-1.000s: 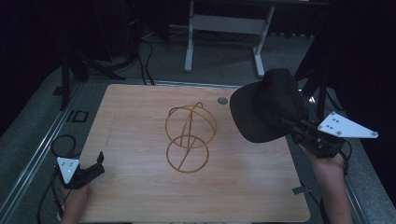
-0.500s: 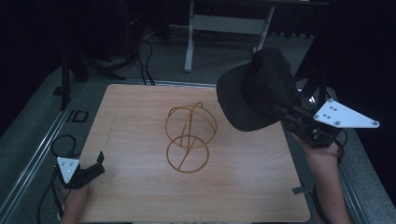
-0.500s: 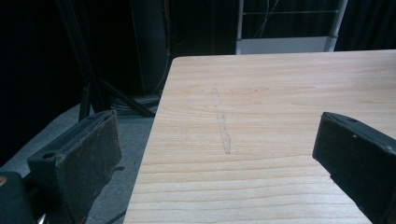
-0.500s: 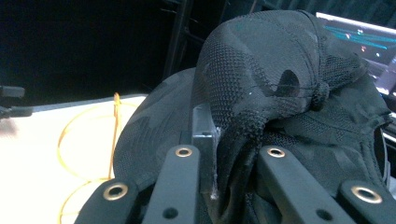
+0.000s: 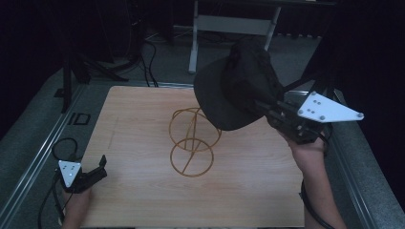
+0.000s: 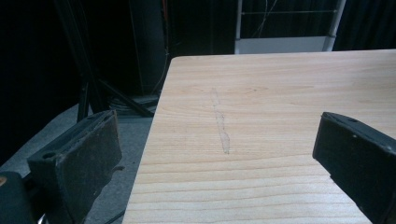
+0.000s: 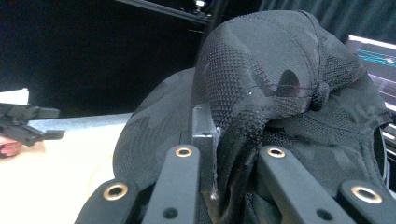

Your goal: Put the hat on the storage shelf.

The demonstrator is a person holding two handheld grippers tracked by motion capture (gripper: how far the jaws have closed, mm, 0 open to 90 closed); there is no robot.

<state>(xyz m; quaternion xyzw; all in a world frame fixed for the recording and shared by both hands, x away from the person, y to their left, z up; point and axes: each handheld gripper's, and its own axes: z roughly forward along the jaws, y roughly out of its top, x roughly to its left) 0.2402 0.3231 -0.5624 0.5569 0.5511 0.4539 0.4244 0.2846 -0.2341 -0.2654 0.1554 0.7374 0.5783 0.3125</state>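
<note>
A black cap (image 5: 239, 88) hangs in the air over the right half of the wooden table (image 5: 143, 200). My right gripper (image 5: 270, 107) is shut on the cap's back fabric. In the right gripper view the cap (image 7: 275, 93) bunches between the closed jaws of the right gripper (image 7: 229, 168). A gold wire stand (image 5: 191, 140) of rings and a stem stands at the table's middle, its top just under the cap's brim. My left gripper (image 5: 98, 167) rests at the table's front left corner, open. In its own view the left gripper (image 6: 215, 149) has wide jaws with only bare wood between them.
The table's left edge (image 6: 149, 140) drops to grey floor with cables (image 5: 62, 143). A metal frame (image 5: 229, 24) stands behind the table. Dark stands and legs line the far left. A grey rail (image 5: 353, 157) runs along the right side.
My right gripper has carried the cap up and to the left, from the table's right edge to just above the wire stand. The left gripper has stayed put.
</note>
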